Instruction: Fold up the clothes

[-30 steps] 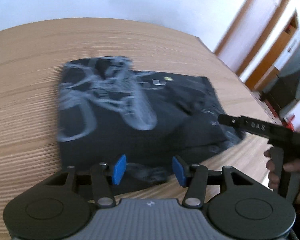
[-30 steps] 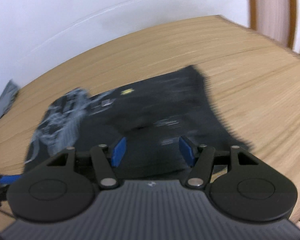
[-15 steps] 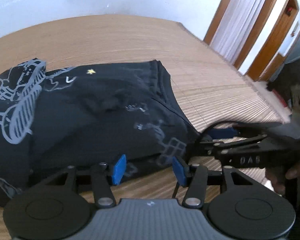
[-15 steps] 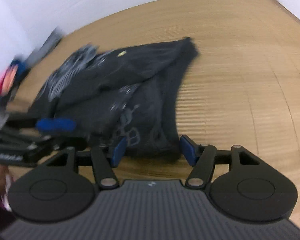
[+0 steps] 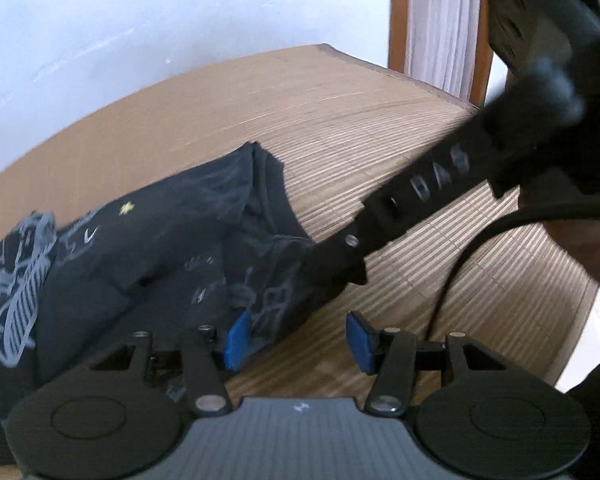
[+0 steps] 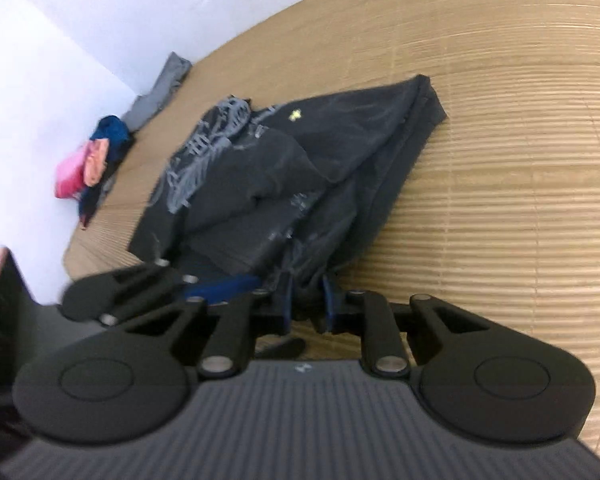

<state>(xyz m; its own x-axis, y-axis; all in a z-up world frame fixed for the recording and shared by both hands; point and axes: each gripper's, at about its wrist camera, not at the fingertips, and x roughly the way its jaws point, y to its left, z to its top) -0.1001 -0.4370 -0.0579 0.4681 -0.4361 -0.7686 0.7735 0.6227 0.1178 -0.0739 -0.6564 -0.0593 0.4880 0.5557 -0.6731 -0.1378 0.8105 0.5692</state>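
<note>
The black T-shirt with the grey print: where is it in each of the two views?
Left wrist view: the black T-shirt fills the lower left, on the table.
Right wrist view: it lies at the centre.
Shared landmark: the small yellow mark on the cloth.

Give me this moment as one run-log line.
step: grab shirt corner | right gripper: closing, black shirt edge between fingers | left gripper: open beside it | mat: shirt half folded

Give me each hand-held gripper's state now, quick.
Left hand-held gripper: open, pads astride the black shirt edge, not pressing.
Right hand-held gripper: jaws closing on the shirt's corner.
</note>
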